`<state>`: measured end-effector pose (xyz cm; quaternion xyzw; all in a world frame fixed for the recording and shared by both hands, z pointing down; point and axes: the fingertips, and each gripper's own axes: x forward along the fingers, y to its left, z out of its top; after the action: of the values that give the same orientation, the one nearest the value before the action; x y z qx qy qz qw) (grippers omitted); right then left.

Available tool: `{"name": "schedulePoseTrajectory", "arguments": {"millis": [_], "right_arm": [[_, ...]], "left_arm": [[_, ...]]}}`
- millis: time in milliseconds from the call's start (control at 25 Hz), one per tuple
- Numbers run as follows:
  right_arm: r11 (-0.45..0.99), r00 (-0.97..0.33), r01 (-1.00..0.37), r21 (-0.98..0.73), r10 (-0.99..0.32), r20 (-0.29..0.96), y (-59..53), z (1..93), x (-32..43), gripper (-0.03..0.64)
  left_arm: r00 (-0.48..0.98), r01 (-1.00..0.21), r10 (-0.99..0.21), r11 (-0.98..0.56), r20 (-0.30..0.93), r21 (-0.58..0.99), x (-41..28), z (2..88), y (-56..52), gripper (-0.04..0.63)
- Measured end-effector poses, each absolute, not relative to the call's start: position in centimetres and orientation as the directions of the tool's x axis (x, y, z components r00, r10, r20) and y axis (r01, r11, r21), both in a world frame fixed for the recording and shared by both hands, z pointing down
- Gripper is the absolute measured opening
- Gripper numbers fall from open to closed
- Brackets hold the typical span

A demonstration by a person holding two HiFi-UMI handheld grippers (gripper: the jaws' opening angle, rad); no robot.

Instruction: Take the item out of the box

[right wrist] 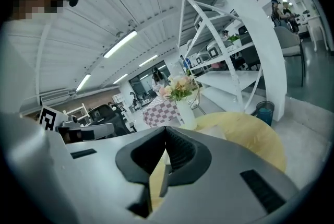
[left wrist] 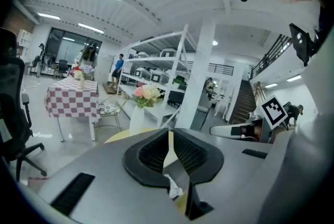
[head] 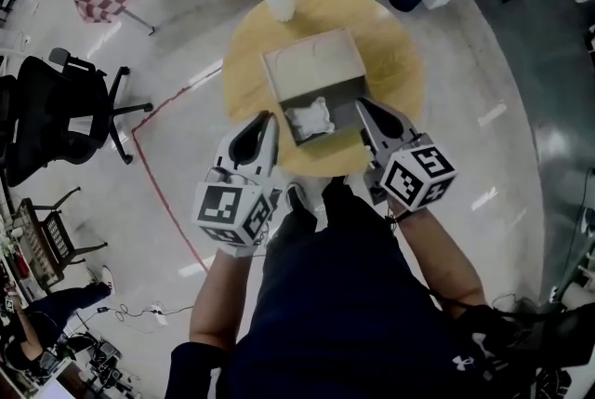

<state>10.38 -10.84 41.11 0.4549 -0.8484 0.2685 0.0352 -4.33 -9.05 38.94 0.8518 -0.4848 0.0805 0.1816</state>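
Flanking box (head: pixel 311 62): left gripper (head: pixel 269 118), right gripper (head: pixel 359 104), closed; item (head: pixel 310 119) inside.

The left gripper (left wrist: pixel 169 137) has its jaws together. Beyond stand flowers (left wrist: pixel 146 94); left of the flowers a checked table (left wrist: pixel 73 98), farther left a chair (left wrist: pixel 10 110).

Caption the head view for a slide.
Left tool and right tool, both shut, flank an open box holding a white item on a yellow table.
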Motion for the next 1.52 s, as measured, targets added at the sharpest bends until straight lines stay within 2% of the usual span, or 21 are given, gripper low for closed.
{"name": "schedulePoseTrajectory", "arguments": {"millis": [280, 480, 680, 840, 1200, 1520], "right_arm": [[0.473, -0.673, -0.723, -0.503, -0.644, 0.364, -13.4, 44.7, 10.6, 0.012], [0.415, -0.717, -0.678, -0.607, -0.557, 0.419, -14.6, 48.2, 10.9, 0.012], [0.447, -0.745, -0.667, -0.596, -0.436, 0.506, -14.5, 50.9, 9.7, 0.012], [0.443, -0.742, -0.670, -0.595, -0.387, 0.547, -14.4, 52.6, 9.3, 0.012], [0.374, -0.692, -0.722, -0.582, -0.374, 0.617, -14.8, 56.1, 8.9, 0.012], [0.352, -0.648, -0.755, -0.553, -0.274, 0.711, -14.0, 60.3, 8.4, 0.021]], "left_arm": [[0.451, -0.892, -0.810, -0.392, 0.375, 0.225, -2.6, 41.4, -10.3, 0.043], [0.419, -0.908, -0.802, -0.357, 0.426, 0.220, -2.1, 43.5, -10.2, 0.043], [0.388, -0.921, -0.794, -0.315, 0.468, 0.229, -2.9, 45.4, -9.7, 0.043], [0.376, -0.926, -0.786, -0.294, 0.490, 0.238, -3.5, 46.9, -10.1, 0.043], [0.417, -0.908, -0.713, -0.300, 0.564, 0.292, -4.3, 51.0, -10.1, 0.044], [0.462, -0.887, -0.646, -0.314, 0.608, 0.340, -4.9, 54.2, -10.1, 0.053]]}}
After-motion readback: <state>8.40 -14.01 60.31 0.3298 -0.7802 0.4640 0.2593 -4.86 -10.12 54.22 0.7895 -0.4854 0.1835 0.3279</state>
